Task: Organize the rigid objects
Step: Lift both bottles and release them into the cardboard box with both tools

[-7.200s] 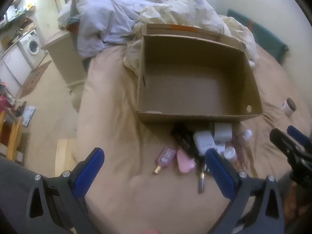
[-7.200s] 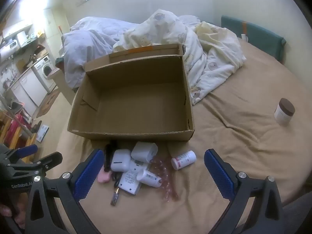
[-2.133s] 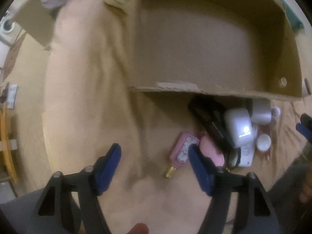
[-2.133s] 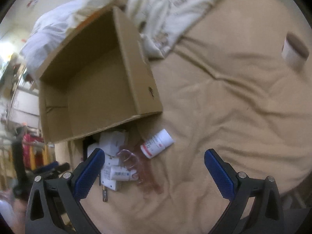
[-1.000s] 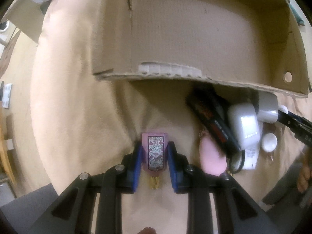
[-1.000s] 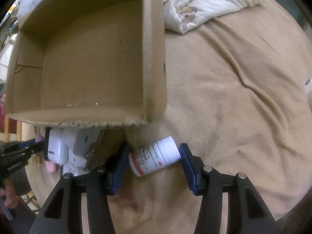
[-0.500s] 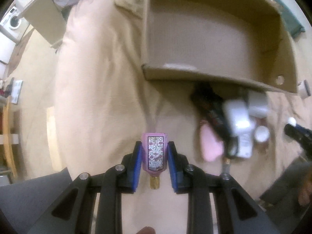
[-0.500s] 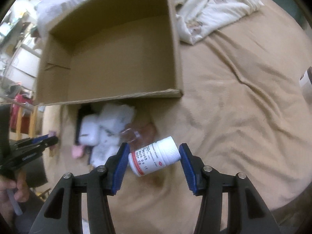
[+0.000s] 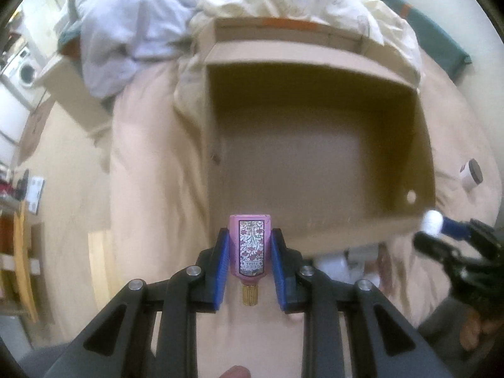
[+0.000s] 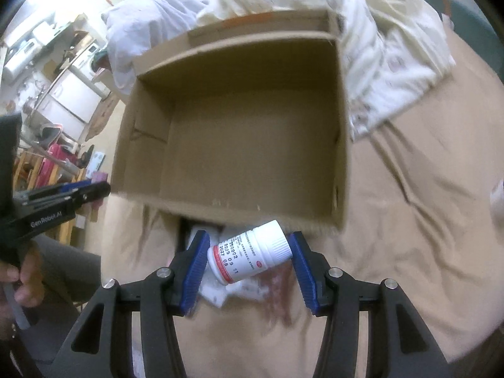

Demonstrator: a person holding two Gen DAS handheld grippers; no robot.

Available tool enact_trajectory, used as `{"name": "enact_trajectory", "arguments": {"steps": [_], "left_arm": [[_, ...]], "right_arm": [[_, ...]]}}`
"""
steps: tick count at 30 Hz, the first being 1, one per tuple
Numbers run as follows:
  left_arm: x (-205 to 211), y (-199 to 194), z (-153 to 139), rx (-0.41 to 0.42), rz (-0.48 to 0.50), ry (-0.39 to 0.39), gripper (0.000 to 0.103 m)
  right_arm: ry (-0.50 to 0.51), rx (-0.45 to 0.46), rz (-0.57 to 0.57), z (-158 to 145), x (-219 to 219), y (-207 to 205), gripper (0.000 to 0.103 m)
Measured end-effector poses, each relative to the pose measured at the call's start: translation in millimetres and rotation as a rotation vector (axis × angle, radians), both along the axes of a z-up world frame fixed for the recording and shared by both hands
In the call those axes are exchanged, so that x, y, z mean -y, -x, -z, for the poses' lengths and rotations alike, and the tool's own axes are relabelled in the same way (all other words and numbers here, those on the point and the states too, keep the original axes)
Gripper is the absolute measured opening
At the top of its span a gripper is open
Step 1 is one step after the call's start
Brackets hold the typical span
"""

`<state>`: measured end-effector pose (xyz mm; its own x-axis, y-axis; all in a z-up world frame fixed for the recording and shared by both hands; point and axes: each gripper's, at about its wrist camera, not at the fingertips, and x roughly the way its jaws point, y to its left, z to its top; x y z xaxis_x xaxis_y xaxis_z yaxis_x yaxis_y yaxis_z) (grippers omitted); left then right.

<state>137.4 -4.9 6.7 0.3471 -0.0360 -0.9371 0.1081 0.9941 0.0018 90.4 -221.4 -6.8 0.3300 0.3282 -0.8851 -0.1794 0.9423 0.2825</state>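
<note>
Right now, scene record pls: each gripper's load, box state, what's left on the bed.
left gripper: shut on pink perfume bottle, gold cap toward camera
right gripper: shut on white pill bottle, held across the pads
cardboard box: open, nothing visible inside
leftover: white items in front of box; brown-lidded jar to its right

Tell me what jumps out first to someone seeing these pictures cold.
A big open cardboard box sits in the middle of the bed, with nothing visible inside it. In front of it, the left gripper is clamped on a pink perfume bottle, gold cap toward the camera. The right gripper pinches a white pill bottle end to end, above a small pile of white things at the box's near wall.
</note>
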Motion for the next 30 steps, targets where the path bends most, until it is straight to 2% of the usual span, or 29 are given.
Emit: {"name": "enact_trajectory", "arguments": {"steps": [3,6,10,18,30], "left_arm": [[12.9,-9.2,-1.7,0.018,0.048,-0.032,0.023],[28.0,-16.3,12.8,0.020,0.068,-0.057,0.023],[30.8,-25.3,38.2,0.011,0.057,-0.045,0.023],[32.5,-37.7,64.4,0.005,0.038,-0.051,0.023],[38.2,-35.9,85.6,-0.024,0.040,-0.107,0.023]], "right_arm": [[0.004,0.031,-0.012,2.0,-10.9,-14.3,0.055],[-0.010,0.038,-0.002,10.3,-20.3,-32.2,0.055],[0.016,0.075,-0.021,21.4,-33.7,-41.7,0.055],[0.087,0.062,-0.055,40.9,-43.7,-50.2,0.055],[0.096,0.017,-0.041,56.7,-54.9,-65.7,0.055]]}}
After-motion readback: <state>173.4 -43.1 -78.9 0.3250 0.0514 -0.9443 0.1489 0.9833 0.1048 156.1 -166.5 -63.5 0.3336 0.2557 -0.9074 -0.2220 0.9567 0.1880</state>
